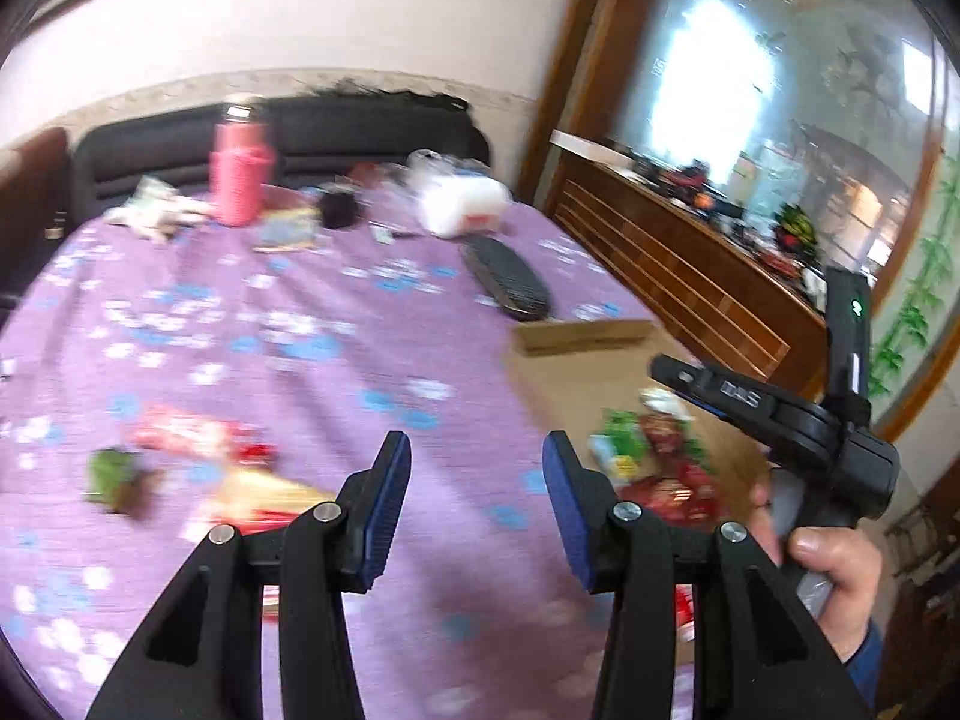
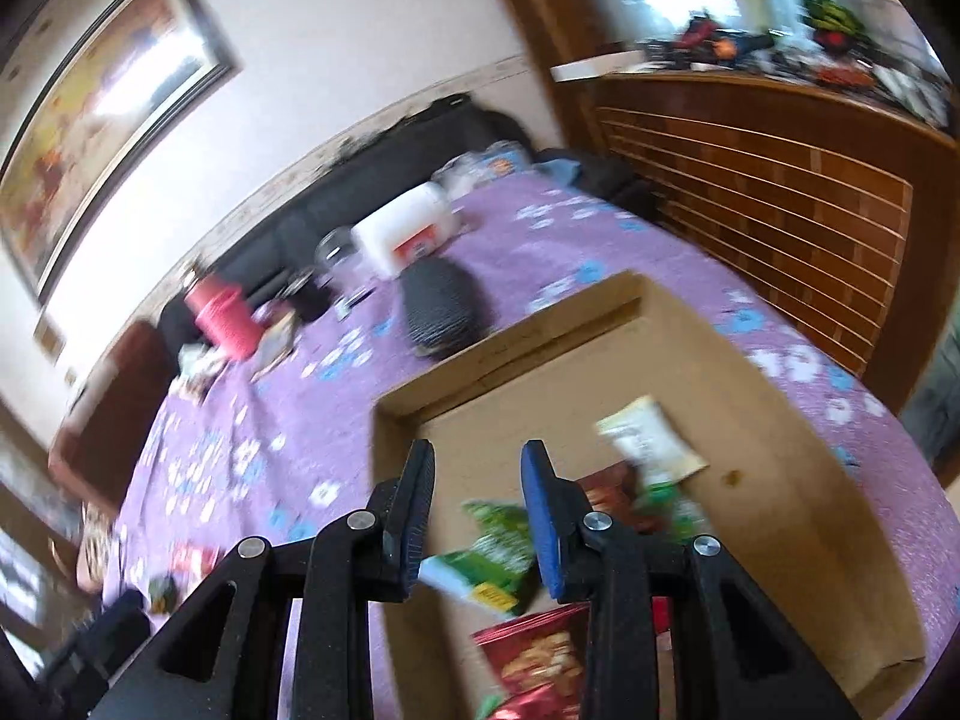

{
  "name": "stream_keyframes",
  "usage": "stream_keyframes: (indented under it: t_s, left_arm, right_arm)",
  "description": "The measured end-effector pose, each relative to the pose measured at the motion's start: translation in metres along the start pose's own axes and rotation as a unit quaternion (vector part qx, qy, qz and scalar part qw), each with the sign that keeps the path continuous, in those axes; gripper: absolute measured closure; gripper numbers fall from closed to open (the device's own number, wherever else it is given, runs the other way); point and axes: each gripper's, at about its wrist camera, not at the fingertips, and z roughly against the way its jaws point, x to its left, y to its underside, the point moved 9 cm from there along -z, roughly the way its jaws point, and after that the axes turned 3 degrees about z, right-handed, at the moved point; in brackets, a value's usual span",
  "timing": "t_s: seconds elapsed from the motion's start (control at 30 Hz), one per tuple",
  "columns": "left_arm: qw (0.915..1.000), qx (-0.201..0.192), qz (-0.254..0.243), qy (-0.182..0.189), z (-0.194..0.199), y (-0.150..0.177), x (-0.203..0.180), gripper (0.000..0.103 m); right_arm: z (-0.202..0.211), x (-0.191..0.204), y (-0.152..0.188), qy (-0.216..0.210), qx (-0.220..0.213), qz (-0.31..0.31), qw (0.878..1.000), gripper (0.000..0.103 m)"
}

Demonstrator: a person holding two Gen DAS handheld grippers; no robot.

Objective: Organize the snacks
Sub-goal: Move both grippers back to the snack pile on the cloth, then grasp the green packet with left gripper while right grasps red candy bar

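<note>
Purple cloth with white and blue flowers covers the table (image 1: 360, 372). Over it hangs the left gripper (image 1: 477, 468), fingers spread with nothing between them. Some snacks lie loose on the cloth to its left: a red packet (image 1: 192, 429), a small green one (image 1: 111, 471) and a yellowish wrapper (image 1: 270, 495) (all blurred, so labels cannot be read). The cardboard box (image 2: 780, 420) sits at the table's right side, and the right gripper (image 2: 477, 486) hangs above its open top, fingers also apart and empty. Inside the box lie a green packet (image 2: 498, 546), a red bag (image 2: 540, 654) and a pale pouch (image 2: 651, 441). Farther back on the cloth stand a pink bottle (image 1: 240, 174), a white container (image 1: 462, 204) and a dark brush (image 1: 507, 279).
</note>
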Motion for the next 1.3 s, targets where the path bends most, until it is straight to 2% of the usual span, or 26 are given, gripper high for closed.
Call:
stream_keyframes:
  t_s: [0.1,0.17,0.27,0.33,0.47,0.53,0.6,0.67,0.73,0.8,0.93,1.07,1.13,1.17,1.2,1.23,1.3]
  left_arm:
    - [0.9994,-0.011,0.026,-0.022,0.022,-0.001,0.047,0.058]
    - [0.998,-0.019,0.044,-0.042,0.033,-0.001,0.079,0.058]
    - [0.9928,-0.017,0.095,-0.072,0.048,0.003,0.138,0.058]
    - [0.9895,-0.006,0.12,-0.081,0.053,0.008,0.166,0.057]
    - [0.9827,0.013,0.154,-0.102,0.06,0.016,0.212,0.057]
    - [0.9788,0.021,0.177,-0.1,0.058,0.018,0.229,0.051]
    - [0.9757,0.029,0.196,-0.092,0.052,0.019,0.237,0.042]
    - [0.9744,0.036,0.205,-0.086,0.045,0.018,0.237,0.033]
    - [0.9749,0.041,0.203,-0.082,0.036,0.014,0.236,0.031]
    - [0.9773,0.046,0.191,-0.079,0.024,0.011,0.23,0.026]
    - [0.9798,0.06,0.175,-0.074,-0.001,0.014,0.222,0.025]
    - [0.9835,0.058,0.135,-0.106,-0.019,0.019,0.217,0.025]
    - [0.9855,0.062,0.114,-0.11,-0.027,0.022,0.215,0.025]
    - [0.9865,0.062,0.107,-0.107,-0.03,0.024,0.215,0.031]
    - [0.9869,0.07,0.097,-0.109,-0.034,0.028,0.215,0.048]
    - [0.9863,0.076,0.088,-0.116,-0.036,0.031,0.216,0.056]
    - [0.9877,0.066,0.073,-0.122,-0.035,0.032,0.217,0.059]
  right_arm:
    - [0.0,0.029,0.009,-0.015,-0.004,0.056,0.998,0.071]
    - [0.002,0.05,0.017,-0.028,-0.008,0.092,0.995,0.066]
    - [-0.002,0.08,0.035,-0.053,0.007,0.132,0.99,0.063]
    - [-0.005,0.1,0.052,-0.076,0.036,0.141,0.986,0.063]
    - [-0.007,0.142,0.094,-0.147,0.12,0.124,0.974,0.063]
    - [-0.01,0.156,0.112,-0.162,0.159,0.105,0.968,0.063]
    - [-0.019,0.171,0.13,-0.176,0.2,0.072,0.961,0.063]
    - [-0.026,0.183,0.135,-0.191,0.211,0.06,0.957,0.063]
    - [-0.029,0.188,0.134,-0.188,0.189,0.065,0.962,0.062]
    - [-0.034,0.19,0.136,-0.198,0.168,0.067,0.963,0.062]
    - [-0.04,0.189,0.145,-0.211,0.176,0.082,0.958,0.062]
    - [-0.034,0.191,0.137,-0.221,0.161,0.095,0.957,0.062]
    - [-0.032,0.193,0.136,-0.229,0.16,0.094,0.956,0.062]
    - [-0.031,0.193,0.135,-0.228,0.157,0.095,0.956,0.062]
    - [-0.031,0.193,0.134,-0.225,0.153,0.096,0.957,0.062]
    - [-0.03,0.193,0.133,-0.225,0.152,0.098,0.957,0.062]
    - [-0.029,0.195,0.134,-0.225,0.15,0.107,0.957,0.062]
